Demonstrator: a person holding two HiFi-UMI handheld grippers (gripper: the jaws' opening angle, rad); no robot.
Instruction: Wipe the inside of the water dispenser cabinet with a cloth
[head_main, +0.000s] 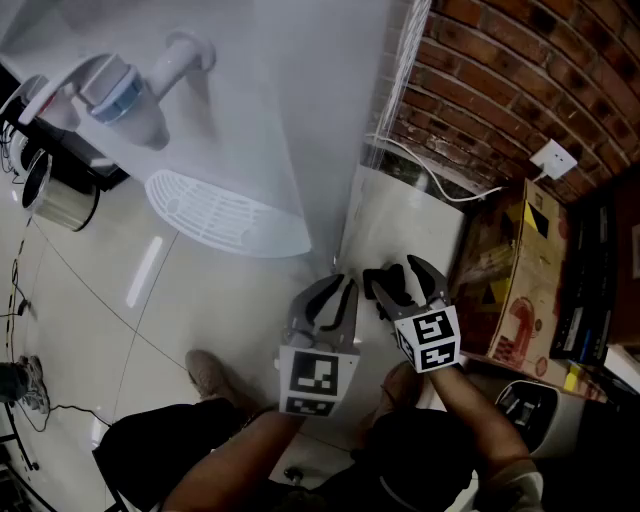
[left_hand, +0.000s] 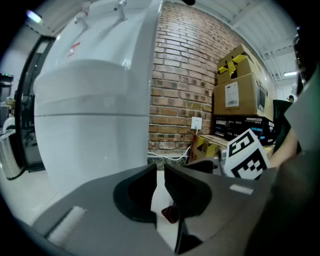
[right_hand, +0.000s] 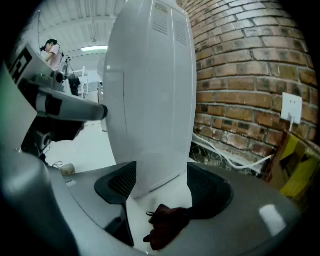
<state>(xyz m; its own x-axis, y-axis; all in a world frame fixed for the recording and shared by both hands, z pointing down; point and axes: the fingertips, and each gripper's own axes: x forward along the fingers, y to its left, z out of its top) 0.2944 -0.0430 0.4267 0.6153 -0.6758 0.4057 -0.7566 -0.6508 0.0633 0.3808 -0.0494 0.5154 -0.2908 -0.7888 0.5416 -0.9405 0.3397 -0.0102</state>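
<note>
The white water dispenser (head_main: 230, 100) stands ahead of me on the pale floor, and it fills the left gripper view (left_hand: 90, 110) and the right gripper view (right_hand: 150, 90). No open cabinet shows. A dark red cloth (right_hand: 167, 225) lies crumpled on the floor by the dispenser's foot, below my right gripper (right_hand: 160, 182), whose jaws stand wide open above it without touching it. My left gripper (left_hand: 160, 172) is shut with nothing in it; the cloth (left_hand: 170, 214) shows through the slit under its jaws. In the head view the left gripper (head_main: 343, 288) and the right gripper (head_main: 400, 272) hang side by side and hide the cloth.
A brick wall (head_main: 500, 80) with a white socket (head_main: 555, 157) and cable runs along the right. Cardboard boxes (head_main: 520, 270) stand against it. A metal bin (head_main: 60, 200) and loose cables (head_main: 20, 300) are at the far left. My shoe (head_main: 205, 370) is on the floor.
</note>
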